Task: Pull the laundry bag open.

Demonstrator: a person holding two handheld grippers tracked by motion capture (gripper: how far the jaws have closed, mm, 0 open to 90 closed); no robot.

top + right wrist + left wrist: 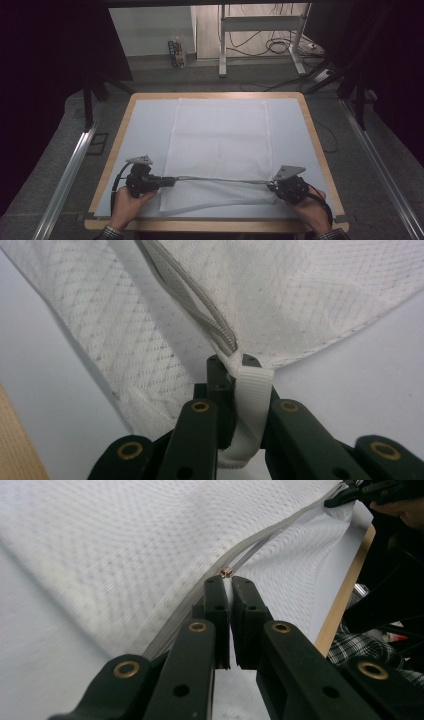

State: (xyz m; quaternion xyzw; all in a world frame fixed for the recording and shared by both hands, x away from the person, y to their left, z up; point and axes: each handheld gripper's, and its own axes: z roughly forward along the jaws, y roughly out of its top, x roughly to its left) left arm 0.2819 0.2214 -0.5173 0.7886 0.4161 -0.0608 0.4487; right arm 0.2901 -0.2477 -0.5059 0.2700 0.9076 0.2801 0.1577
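Both my grippers are at the near edge of the table (320, 150), one at each end of the zipper (220, 180) that runs along the near side of the white mesh laundry bag (220, 135). The bag lies flat on the pale mat, its near edge lifted where I hold it.

Left gripper (167, 181): fingers pressed together on the zipper's small metal pull (226, 571), which sits just past the tips. Right gripper (272, 185): fingers clamped on the white webbing tab (250, 390) at the bag's corner, where the zipper tape ends.

Judgement: the step in hand is running the slider along the zipper, with the right side acting as anchor.

Notes for doing it well:
- Keep the zipper line taut and straight between the two grips; it already looks nearly straight from above.
- Hold the right gripper fixed; a slack tab would let the mesh bunch ahead of the slider.
- Pull the slider along the line of the teeth, not upward, so the pull does not slip from the tips.
- Keep loose mesh clear of the teeth; it looks likely to snag.
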